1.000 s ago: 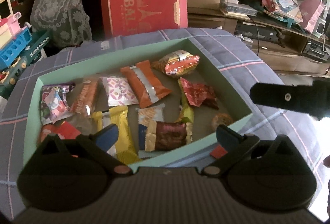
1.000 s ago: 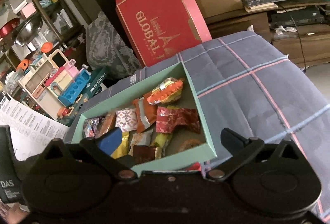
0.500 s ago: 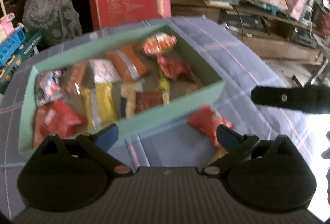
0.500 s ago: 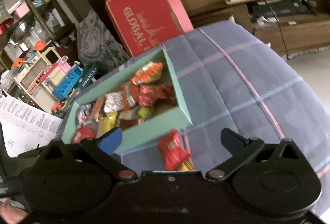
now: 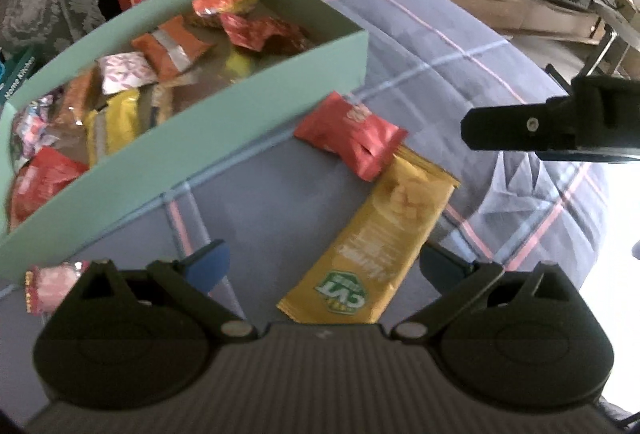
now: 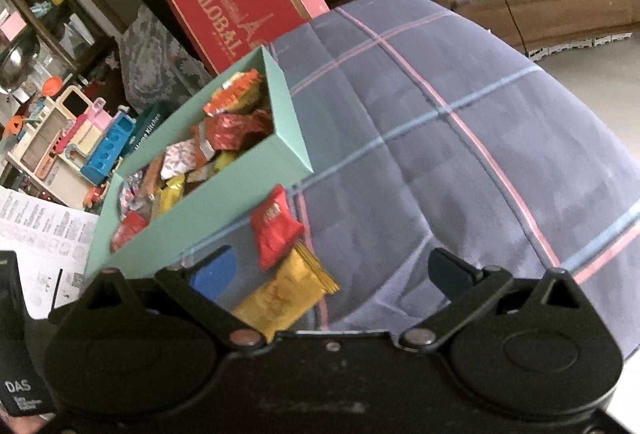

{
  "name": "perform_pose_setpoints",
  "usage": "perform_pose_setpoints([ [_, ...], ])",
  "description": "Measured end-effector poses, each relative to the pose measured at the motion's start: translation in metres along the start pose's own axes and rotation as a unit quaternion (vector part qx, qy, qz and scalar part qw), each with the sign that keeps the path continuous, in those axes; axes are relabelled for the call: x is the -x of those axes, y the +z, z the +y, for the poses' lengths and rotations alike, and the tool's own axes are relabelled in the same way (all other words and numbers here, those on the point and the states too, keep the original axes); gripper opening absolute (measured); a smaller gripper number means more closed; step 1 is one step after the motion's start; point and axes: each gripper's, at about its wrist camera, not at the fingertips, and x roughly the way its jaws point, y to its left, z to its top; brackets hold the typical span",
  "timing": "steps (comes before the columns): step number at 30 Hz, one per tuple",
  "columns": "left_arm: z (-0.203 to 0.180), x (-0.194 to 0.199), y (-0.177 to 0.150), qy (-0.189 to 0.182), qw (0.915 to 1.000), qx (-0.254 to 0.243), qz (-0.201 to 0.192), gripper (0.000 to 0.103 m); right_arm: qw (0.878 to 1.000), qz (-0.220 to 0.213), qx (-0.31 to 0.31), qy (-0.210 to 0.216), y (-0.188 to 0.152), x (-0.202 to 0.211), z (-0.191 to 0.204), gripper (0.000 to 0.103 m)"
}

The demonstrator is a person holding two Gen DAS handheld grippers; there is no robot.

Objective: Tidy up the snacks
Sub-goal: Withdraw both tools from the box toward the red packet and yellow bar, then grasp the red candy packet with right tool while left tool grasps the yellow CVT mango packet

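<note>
Snacks mostly sit inside the teal box [image 5: 256, 102]. Outstanding on the plaid cloth [image 6: 460, 138] beside its near wall: a red packet [image 5: 352, 138] overlapping a yellow bar [image 5: 376, 246], plus a pink-wrapped piece [image 5: 52, 282]. Left gripper [image 5: 324, 266] and right gripper [image 6: 332, 270] both spread, holding nothing. Task judged largely complete.

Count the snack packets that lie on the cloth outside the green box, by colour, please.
Red: 1, the red packet, beside the green box and lying over one end of the yellow one.
Yellow: 1, the long yellow packet.
Pink: 1, the pink packet, partly hidden behind the left gripper.
Total: 3
</note>
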Motion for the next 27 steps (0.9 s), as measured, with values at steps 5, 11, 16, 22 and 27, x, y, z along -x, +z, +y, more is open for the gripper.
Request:
perform_pose_setpoints([
  [5,-0.007,-0.011,0.000,-0.003,0.9999,-0.005,0.013,0.103,1.000,0.010,-0.007,-0.007,-0.004,-0.003,-0.009,0.103],
  [11,-0.009,-0.016,0.000,-0.007,0.9998,-0.006,0.016,0.103,1.000,0.019,-0.011,-0.009,-0.007,-0.009,-0.010,0.103],
  [16,-0.003,-0.018,-0.001,-0.013,0.9997,0.005,0.019,0.103,1.000,0.021,-0.007,-0.008,-0.006,-0.011,-0.008,0.103],
  [22,-0.001,-0.018,-0.003,-0.016,0.9997,0.011,0.013,0.103,1.000,0.025,0.001,-0.010,-0.004,-0.014,-0.005,0.103],
  [27,0.002,-0.017,-0.004,-0.018,0.9997,0.012,0.007,0.103,0.999,0.029,0.011,-0.010,-0.001,-0.018,0.002,0.103],
])
